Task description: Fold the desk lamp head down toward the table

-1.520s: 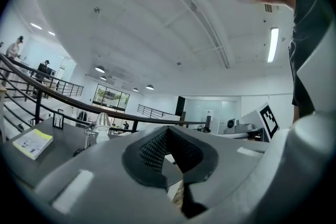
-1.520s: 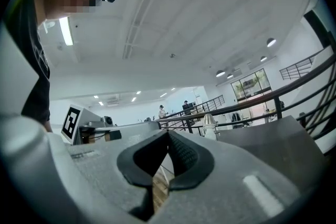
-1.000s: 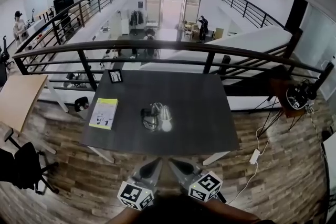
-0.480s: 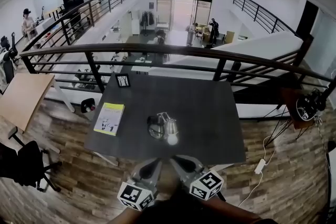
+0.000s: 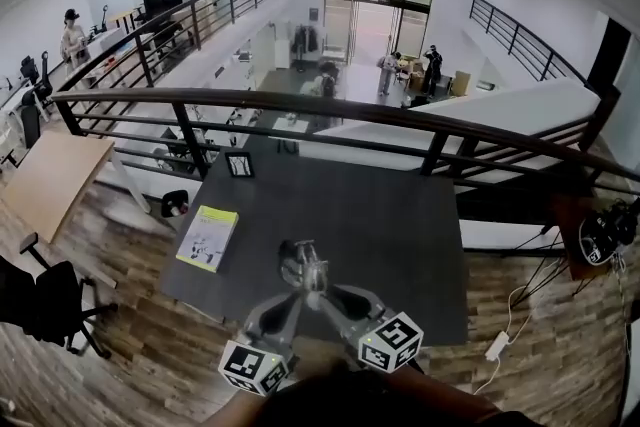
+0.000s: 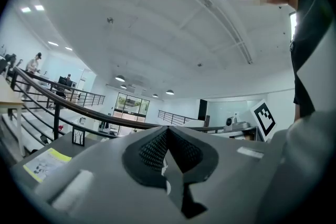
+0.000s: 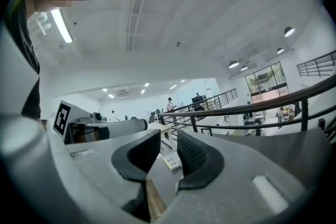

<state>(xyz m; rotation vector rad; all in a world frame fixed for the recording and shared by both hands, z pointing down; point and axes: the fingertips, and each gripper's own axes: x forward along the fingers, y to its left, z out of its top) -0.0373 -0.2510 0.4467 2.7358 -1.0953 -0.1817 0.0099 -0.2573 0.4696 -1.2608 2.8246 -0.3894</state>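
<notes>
The desk lamp (image 5: 302,264) lies low and folded on the dark table (image 5: 390,225), near its front edge. In the head view both grippers reach level toward it from below. My left gripper (image 5: 289,302) is just short of the lamp's left side; its pads (image 6: 157,147) meet at the tips, so it is shut and empty. My right gripper (image 5: 336,295) is just short of the right side. Its jaws are opening, with a clear gap between the pads (image 7: 197,157) and nothing in it. Neither gripper view shows the lamp.
A yellow booklet (image 5: 208,237) lies at the table's left, and a small picture frame (image 5: 239,164) stands at its far left corner. A dark railing (image 5: 300,105) runs behind the table. A black chair (image 5: 40,300) and a wooden desk (image 5: 50,180) stand left; a power strip (image 5: 497,345) lies right.
The view and both grippers have moved forward, from well short of the table's front edge to right beside the lamp. The right gripper's jaws have parted.
</notes>
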